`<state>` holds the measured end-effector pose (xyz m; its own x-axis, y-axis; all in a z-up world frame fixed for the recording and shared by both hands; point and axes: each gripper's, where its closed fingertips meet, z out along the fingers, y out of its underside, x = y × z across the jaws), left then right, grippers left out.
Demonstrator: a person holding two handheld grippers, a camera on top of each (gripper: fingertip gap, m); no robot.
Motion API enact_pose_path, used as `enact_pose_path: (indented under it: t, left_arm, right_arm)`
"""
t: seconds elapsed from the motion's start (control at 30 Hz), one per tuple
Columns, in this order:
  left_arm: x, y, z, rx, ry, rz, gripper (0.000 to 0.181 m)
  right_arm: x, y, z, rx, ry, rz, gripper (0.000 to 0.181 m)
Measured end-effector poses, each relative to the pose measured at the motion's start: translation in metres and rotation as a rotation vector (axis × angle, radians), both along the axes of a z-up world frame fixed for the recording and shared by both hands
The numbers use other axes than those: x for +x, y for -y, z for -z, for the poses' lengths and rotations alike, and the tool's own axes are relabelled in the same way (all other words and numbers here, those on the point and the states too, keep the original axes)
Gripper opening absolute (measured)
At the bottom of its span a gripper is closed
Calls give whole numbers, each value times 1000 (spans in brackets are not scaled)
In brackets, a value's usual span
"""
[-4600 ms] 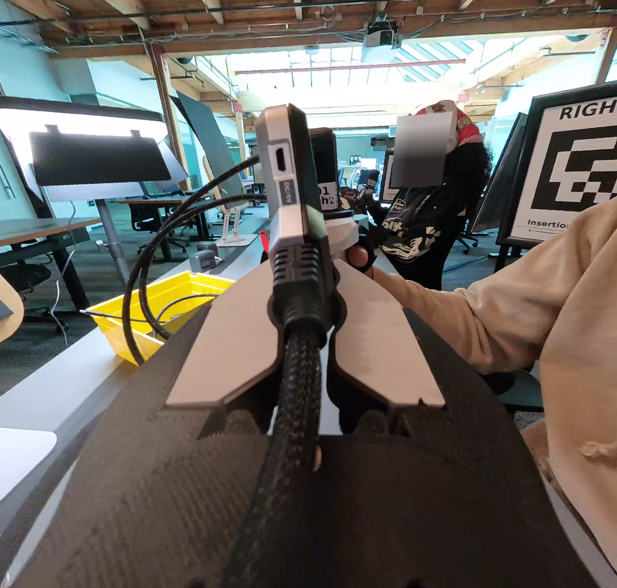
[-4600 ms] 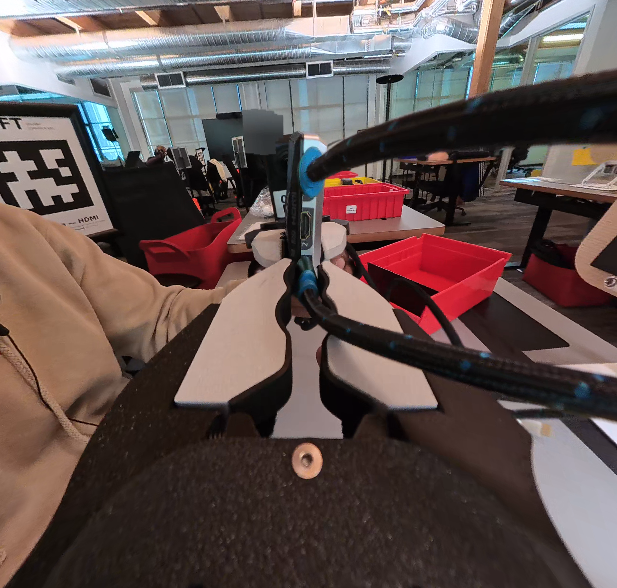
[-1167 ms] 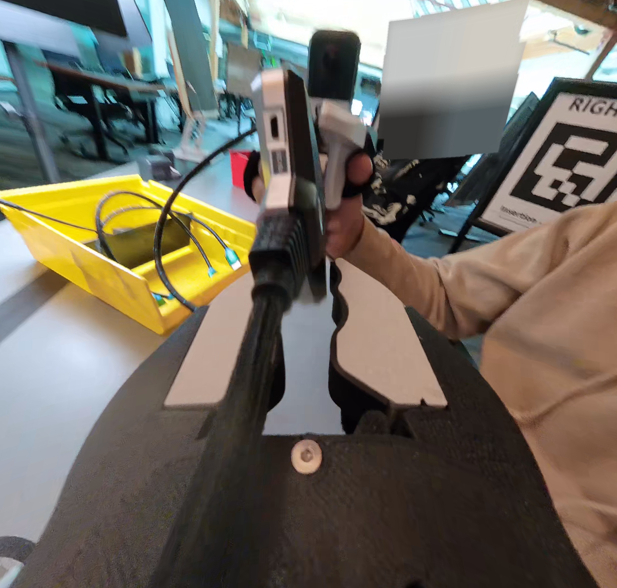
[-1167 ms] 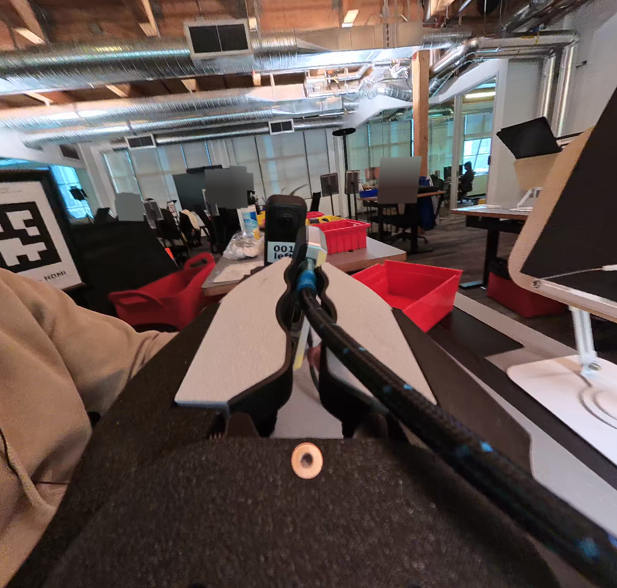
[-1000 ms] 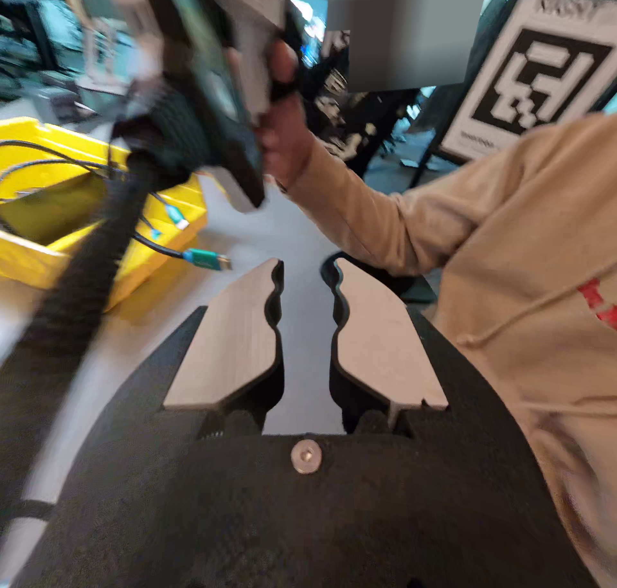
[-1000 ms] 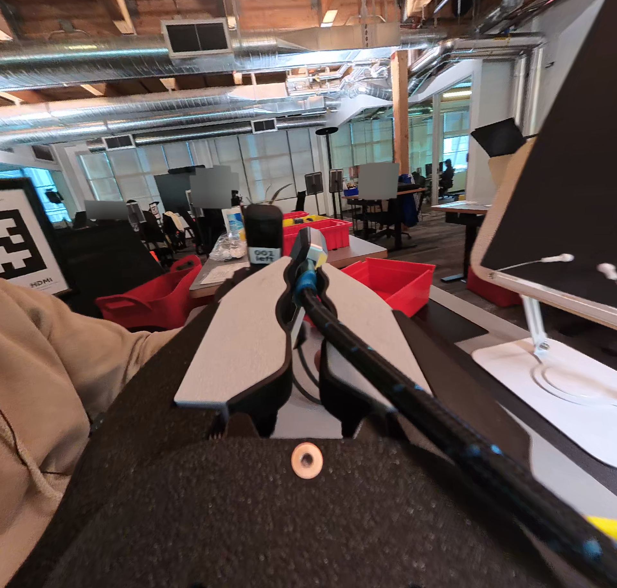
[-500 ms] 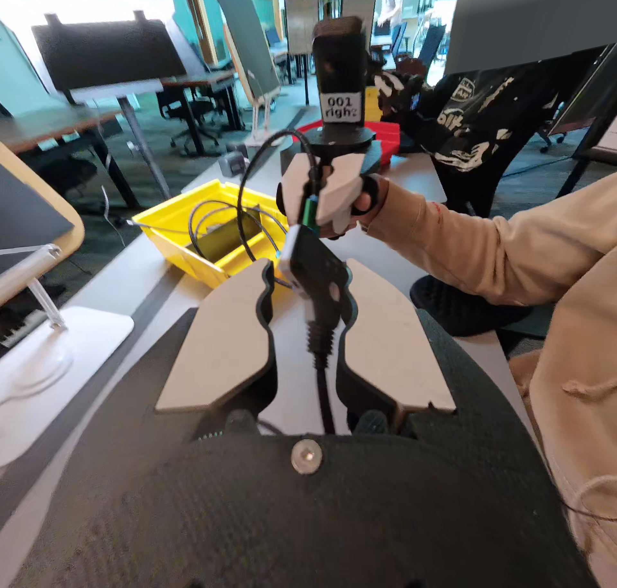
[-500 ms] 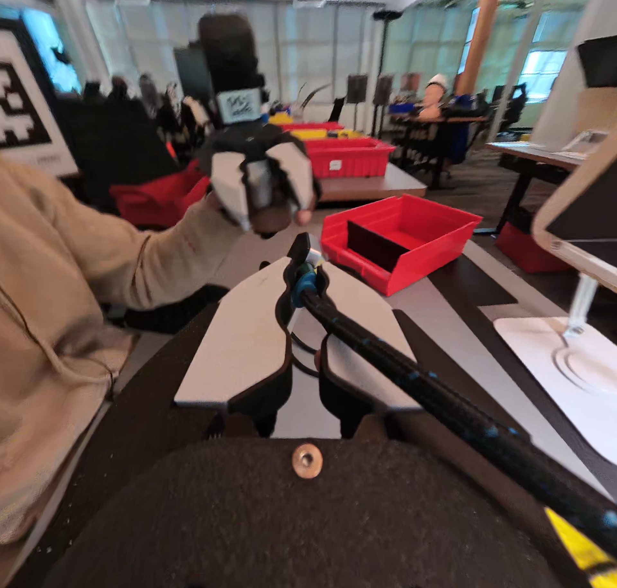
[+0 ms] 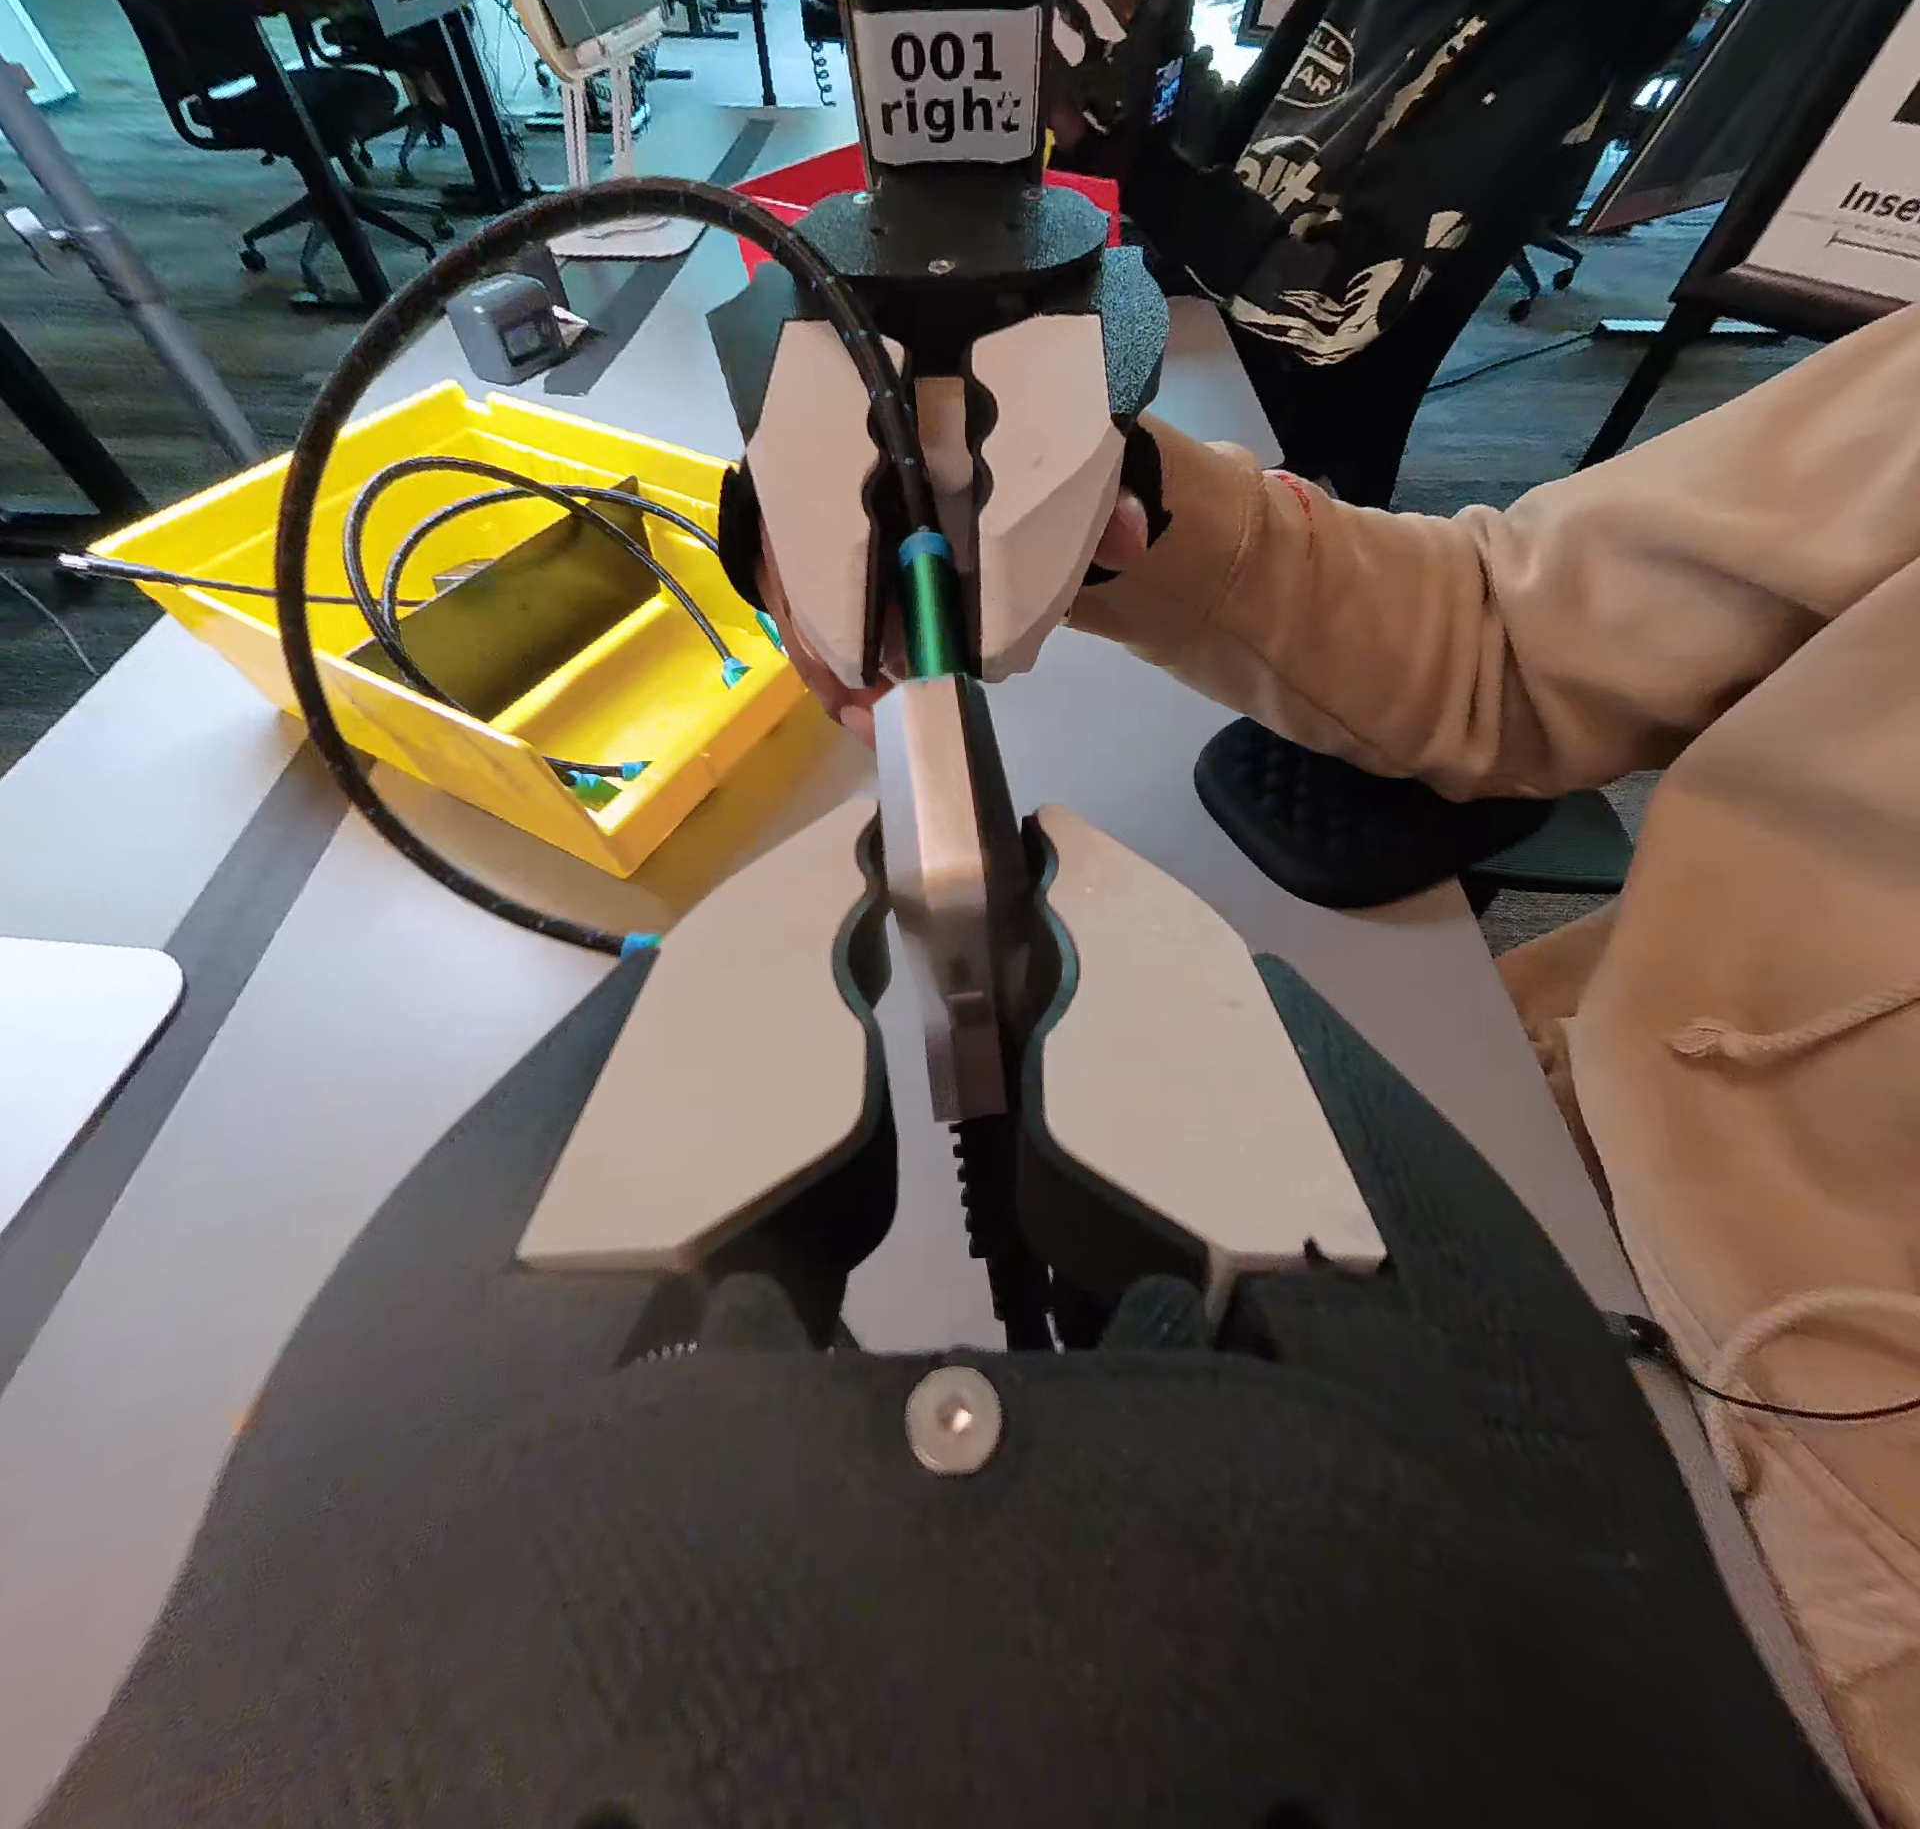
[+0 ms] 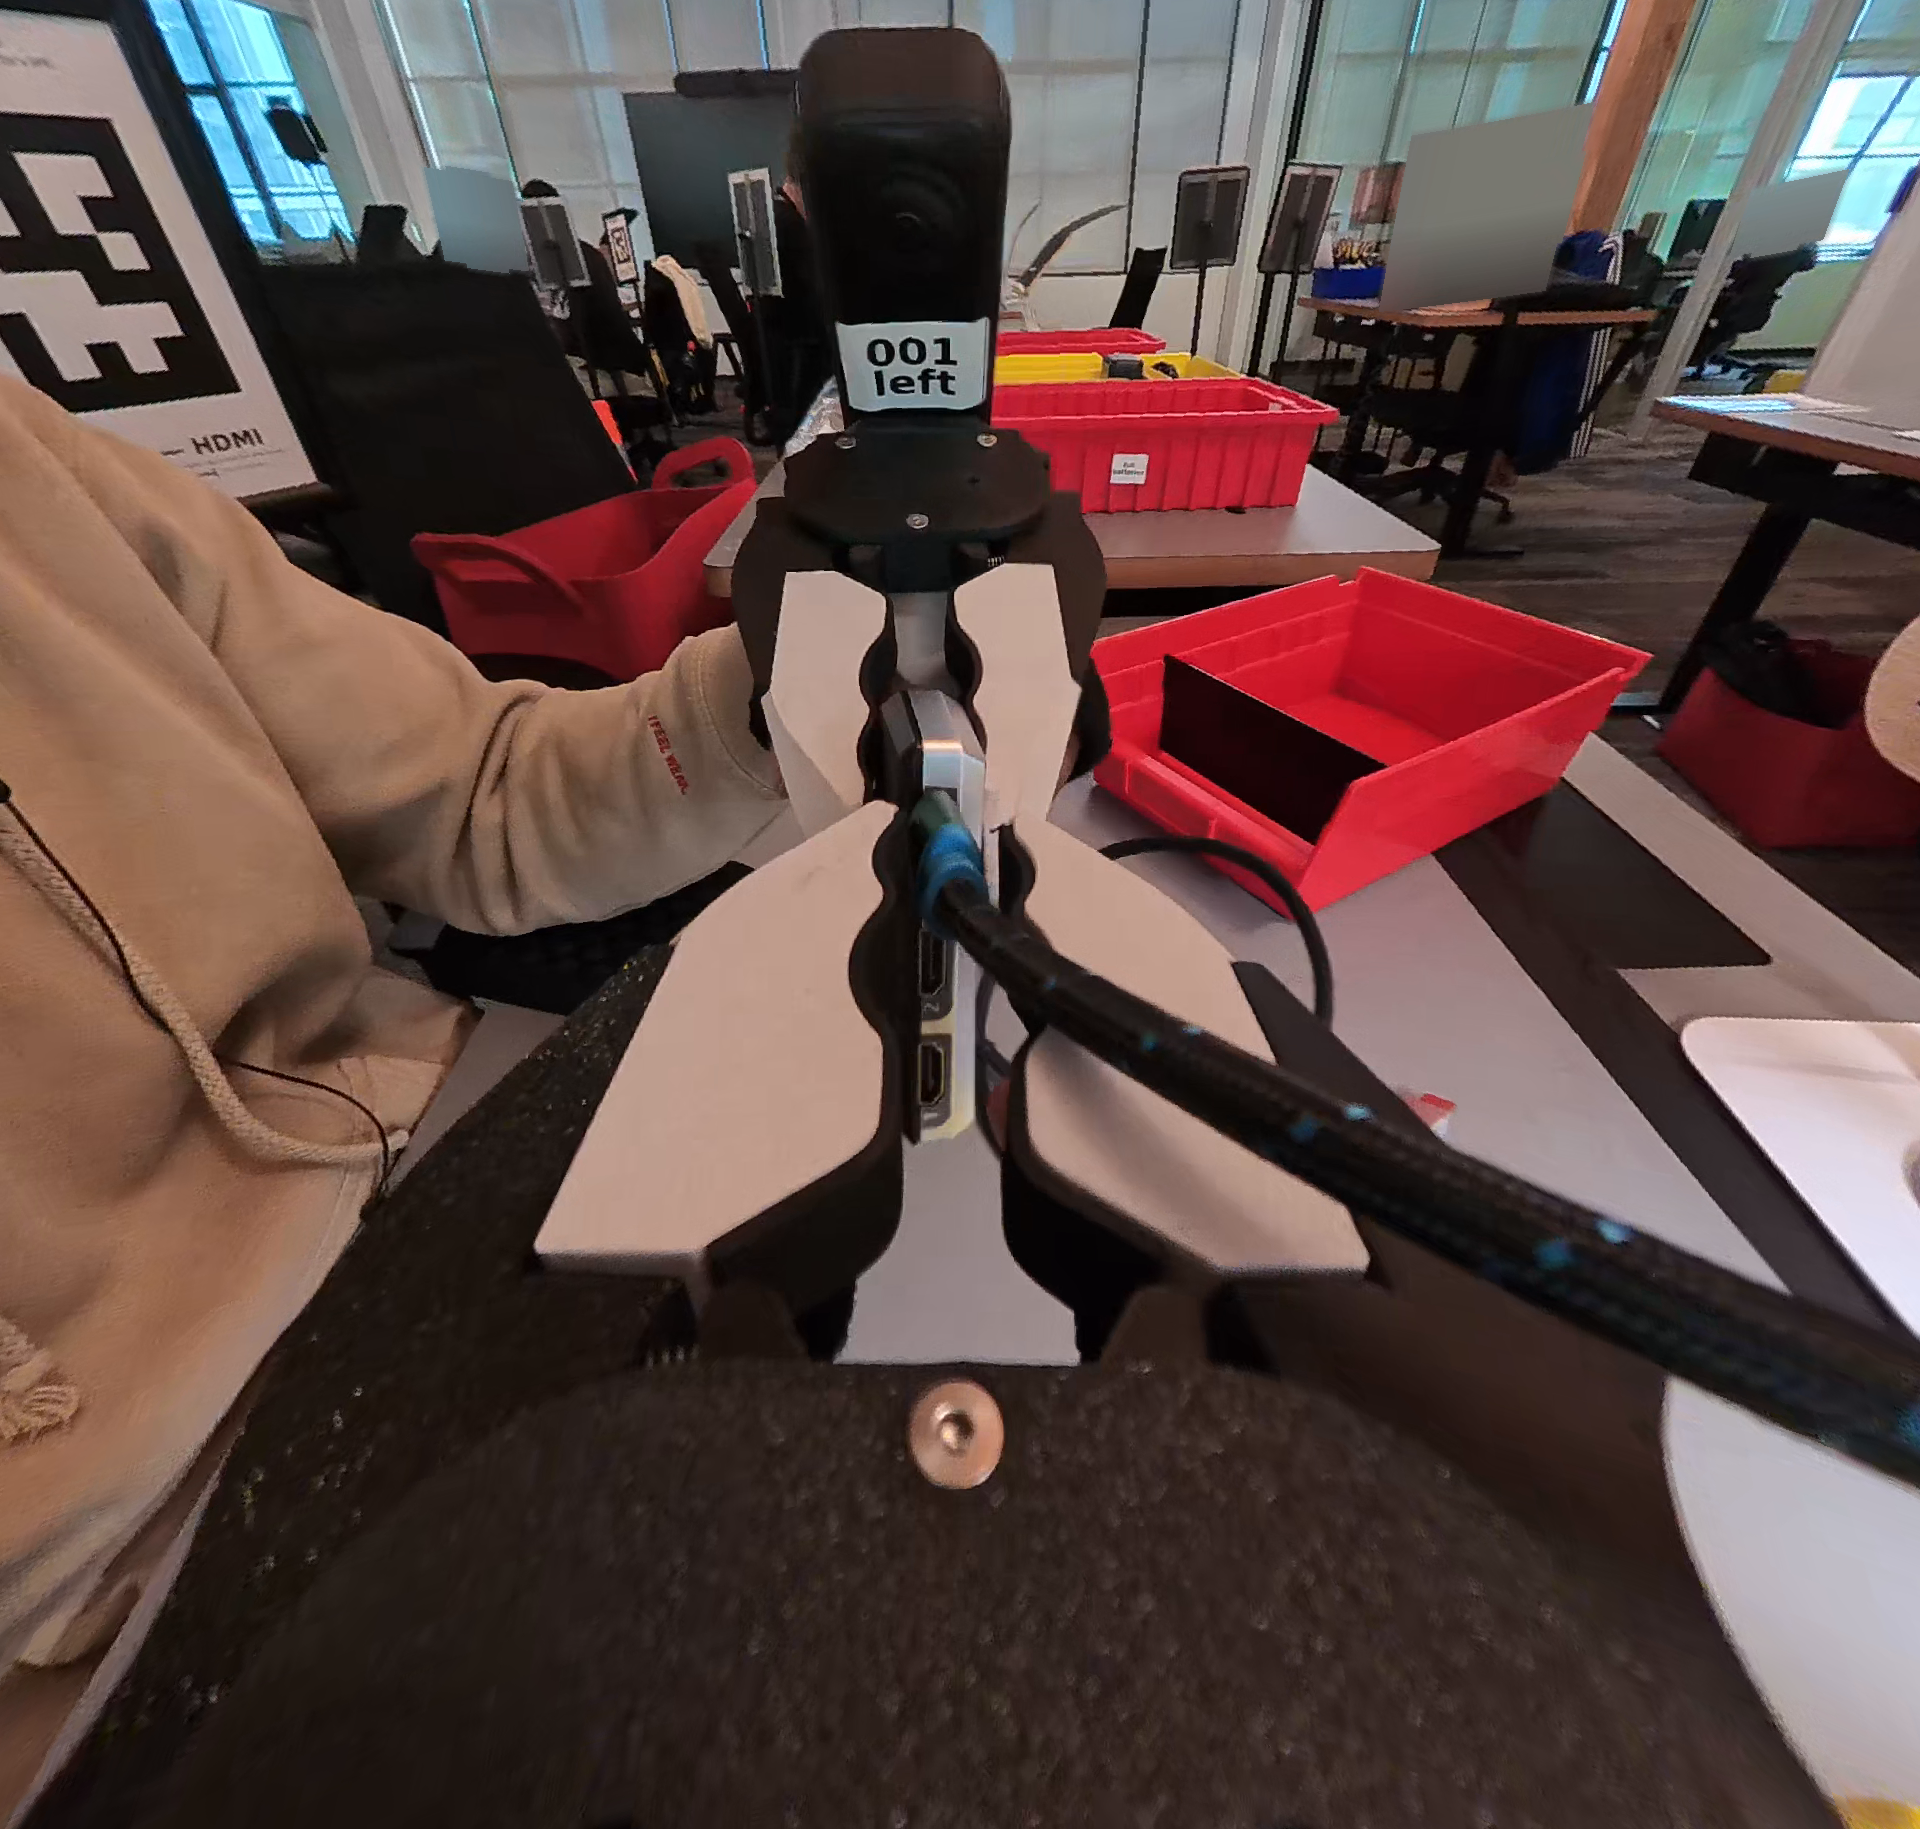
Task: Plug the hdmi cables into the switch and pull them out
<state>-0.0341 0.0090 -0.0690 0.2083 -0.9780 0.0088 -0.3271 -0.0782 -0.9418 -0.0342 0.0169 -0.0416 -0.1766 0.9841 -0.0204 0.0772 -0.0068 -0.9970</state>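
Note:
The silver HDMI switch [image 9: 940, 906] is held edge-up above the table between the fingers of my left gripper [image 9: 951, 896], which is shut on its body. A black cable with a ribbed collar [image 9: 982, 1197] runs from its near end. My right gripper [image 9: 920, 574] faces it and is shut on the green HDMI plug [image 9: 928, 616] with a blue collar. The plug's tip sits in the switch's far end. In the right wrist view my right gripper [image 10: 945, 849] grips the plug [image 10: 940, 844] at the upper port. Two free ports show on the switch [image 10: 935, 1010], and the left gripper [image 10: 920, 730] holds it behind.
A yellow bin [image 9: 239, 636] with several cables stands on the grey table at the left. A red bin [image 10: 1455, 719] with a black divider stands at the right. White stand bases [image 9: 62, 1031] [image 10: 1818, 1114] lie near the edges. A person in black stands beyond. My left and right fingertips are right by each other.
My left gripper let go of the black cable's plug, swung away, then came back and closed on the switch body. My right gripper kept its hold on the green plug and tilted down.

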Motion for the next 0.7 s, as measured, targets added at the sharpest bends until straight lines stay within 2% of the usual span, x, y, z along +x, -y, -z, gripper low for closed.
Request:
enact_pose_path:
  t: [0.17,0.33,0.7]
  left_arm:
    - [4,2,-4,20,31,14,23]
    - [12,10,-15,35,70,40,23]
    - [31,15,-19,57,44,16,23]
  right_arm:
    - [4,5,-3,0,-8,-38,11]
    - [13,14,-12,91,-29,-71,11]
    - [36,18,-16,146,-56,-149,12]
